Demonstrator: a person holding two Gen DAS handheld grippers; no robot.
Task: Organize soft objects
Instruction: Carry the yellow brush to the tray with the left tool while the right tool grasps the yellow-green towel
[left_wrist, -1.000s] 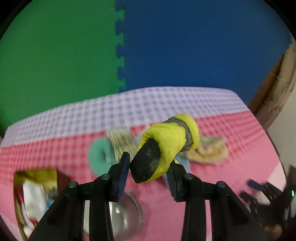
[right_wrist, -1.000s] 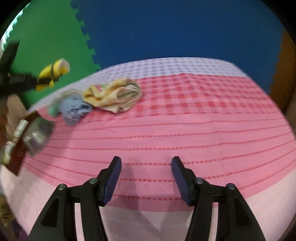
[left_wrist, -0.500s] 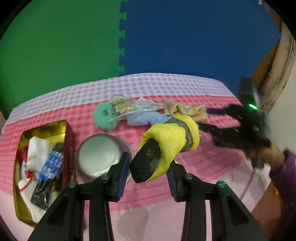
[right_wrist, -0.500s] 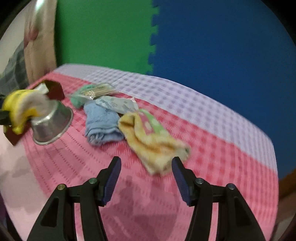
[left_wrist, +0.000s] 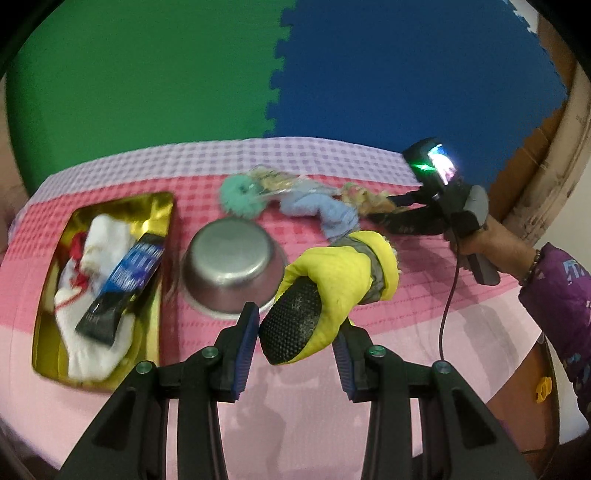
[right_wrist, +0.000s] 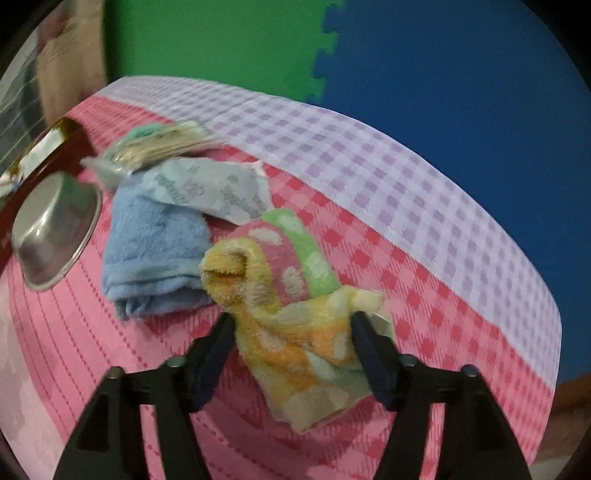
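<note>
Change since a second ago: the left gripper (left_wrist: 295, 345) has carried the yellow glove (left_wrist: 332, 291) from above the heap of cloths to a spot in front of the steel bowl (left_wrist: 232, 266); the right gripper (right_wrist: 291, 328) has swung from bare tablecloth over to the yellow towel (right_wrist: 295, 325), and its jaws have just been closing with that towel between them.
Left gripper: clamped on the yellow glove, whose black textured palm faces the camera and whose grey-banded cuff points away (the glove hangs clear of the table).
Right gripper: both pads press into the sides of the rolled yellow towel, which has pink and green spotted bands; the towel lies on the pink checked tablecloth (right_wrist: 443, 295).
Blue towel (right_wrist: 155, 251): folded, just left of the yellow towel and touching it in the right wrist view.
Wipes packet (right_wrist: 218, 192): pale, printed, lying across the far edge of the blue towel.
Clear packet (right_wrist: 162, 147): behind the wipes packet, blurred, resting partly on a teal fluffy thing (left_wrist: 242, 194).
Steel bowl: upside down, between the gold tin (left_wrist: 51, 302) and the cloths.
Gold tin: at the left, holding a white sock (left_wrist: 92, 332) with red trim and a dark blue packet (left_wrist: 122, 288) laid over it.
Person: a hand (left_wrist: 491, 240) with a purple sleeve (left_wrist: 554, 295) holds the right gripper's handle, at the right of the left wrist view.
</note>
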